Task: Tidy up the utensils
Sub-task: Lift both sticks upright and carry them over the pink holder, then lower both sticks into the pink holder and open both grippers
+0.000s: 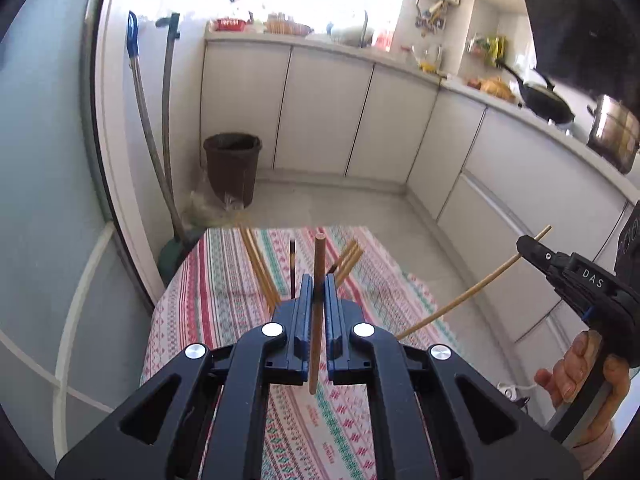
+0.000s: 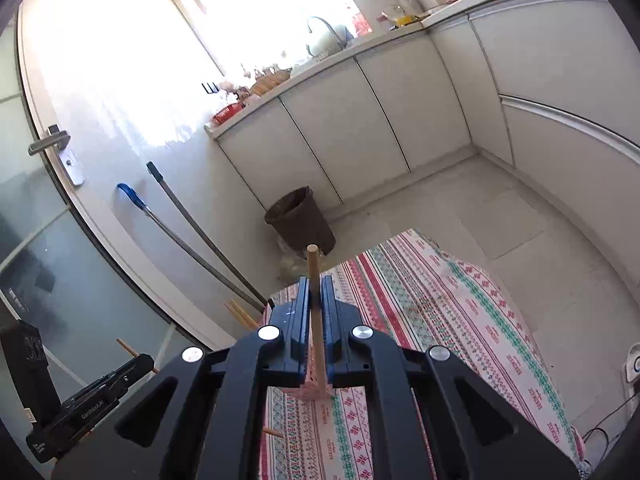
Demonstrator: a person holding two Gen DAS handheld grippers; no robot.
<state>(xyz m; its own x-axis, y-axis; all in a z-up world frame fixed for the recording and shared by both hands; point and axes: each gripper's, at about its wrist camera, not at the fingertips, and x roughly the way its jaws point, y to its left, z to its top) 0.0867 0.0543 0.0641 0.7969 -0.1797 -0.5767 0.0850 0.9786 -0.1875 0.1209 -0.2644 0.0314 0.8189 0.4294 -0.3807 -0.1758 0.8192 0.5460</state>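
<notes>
Two chopsticks are in hand, one per gripper. You have the darker brown chopstick [image 1: 319,304] clamped upright in the left gripper [image 1: 319,292] at lower centre of the left wrist view, and the paler chopstick [image 2: 316,312] clamped in the right gripper [image 2: 317,296] at lower centre of the right wrist view. Both sticks are thin, rigid, light and smooth; expect them to pivot or slide between the pads if gripped near one end. Take hold near mid-length, as the left gripper does, with stick showing above and below the jaws.

Both pairs of jaws stand almost fully closed, the pads pressing on a chopstick with only its thickness between them. In the left wrist view, the right gripper [image 1: 528,249] appears at the right edge, its stick slanting down and left, well apart from the left one; your right hand [image 1: 580,376] shows below it.

More loose chopsticks [image 1: 260,268] lie beyond the left jaws, above centre of that frame, on the striped tablecloth [image 1: 224,280]. Their sorting appears unfinished. A brown waste bin [image 1: 233,166] stands on the floor behind the table, near the white cabinets [image 1: 320,120].
</notes>
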